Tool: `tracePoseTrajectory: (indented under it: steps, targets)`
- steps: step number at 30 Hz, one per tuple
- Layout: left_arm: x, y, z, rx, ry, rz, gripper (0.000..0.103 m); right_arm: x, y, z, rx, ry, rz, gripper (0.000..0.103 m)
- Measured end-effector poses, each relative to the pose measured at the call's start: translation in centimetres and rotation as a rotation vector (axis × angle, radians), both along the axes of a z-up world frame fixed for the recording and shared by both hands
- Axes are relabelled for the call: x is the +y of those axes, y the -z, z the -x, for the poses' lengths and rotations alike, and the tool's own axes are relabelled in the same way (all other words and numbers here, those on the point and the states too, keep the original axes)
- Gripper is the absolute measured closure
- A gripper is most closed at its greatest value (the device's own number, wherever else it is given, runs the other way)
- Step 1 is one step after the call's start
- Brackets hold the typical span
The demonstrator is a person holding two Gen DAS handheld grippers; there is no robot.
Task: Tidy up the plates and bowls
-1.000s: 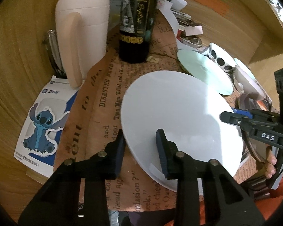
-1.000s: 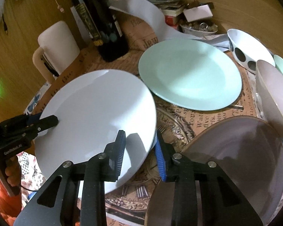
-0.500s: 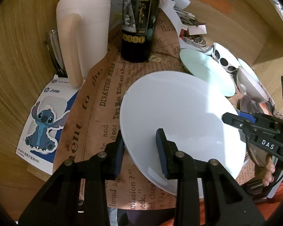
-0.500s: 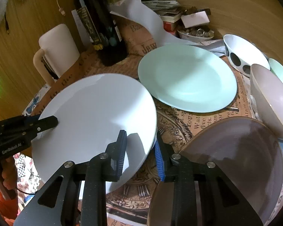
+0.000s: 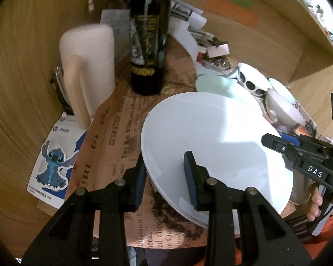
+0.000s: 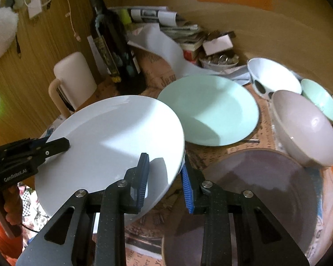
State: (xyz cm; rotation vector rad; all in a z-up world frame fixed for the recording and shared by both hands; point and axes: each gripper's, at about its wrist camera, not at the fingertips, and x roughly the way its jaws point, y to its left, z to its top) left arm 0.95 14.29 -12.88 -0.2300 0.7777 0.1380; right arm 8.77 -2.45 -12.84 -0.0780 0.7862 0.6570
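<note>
A large white plate (image 5: pixel 213 141) is held off the table by both grippers, one on each side of its rim. My left gripper (image 5: pixel 164 177) is shut on its left edge; it also shows in the right wrist view (image 6: pixel 55 146). My right gripper (image 6: pixel 164 175) is shut on the plate's right edge (image 6: pixel 122 141); it also shows in the left wrist view (image 5: pixel 275 141). A mint green plate (image 6: pixel 208 110) lies beyond it. A mauve plate (image 6: pixel 255 190) lies under my right gripper. A mauve bowl (image 6: pixel 304 128), a white spotted bowl (image 6: pixel 273 77) and a small mint bowl (image 6: pixel 322 99) stand at the right.
A dark wine bottle (image 5: pixel 148 51) and a white jug (image 5: pixel 86 66) stand at the back left. Papers and a small dish of clutter (image 6: pixel 219 59) lie at the back. A Stitch card (image 5: pixel 53 161) lies on the wooden table at the left. Wooden walls enclose the back.
The white plate has risen off the table between both grippers and now overlaps the near edge of the mint plate. Both cameras have lifted with it.
</note>
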Motion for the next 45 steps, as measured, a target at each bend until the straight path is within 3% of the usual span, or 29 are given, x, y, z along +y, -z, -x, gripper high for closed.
tracePoseTrajectory:
  steps: [11,23,45]
  targets:
    - [-3.2,-1.9,-0.4,-0.059,0.065,-0.008,0.070,-4.0,-2.1,1.5,-0.059,0.057,-0.028,0.077]
    - [-7.5,-2.8,-0.9,-0.063,0.154,-0.018,0.070,-8.9,-2.4,3.3,-0.076,0.136,-0.050,0.077]
    - [-13.1,-0.1,-3.1,0.031,0.244,0.011,0.070,-14.8,0.3,3.7,0.000,0.229,-0.058,0.077]
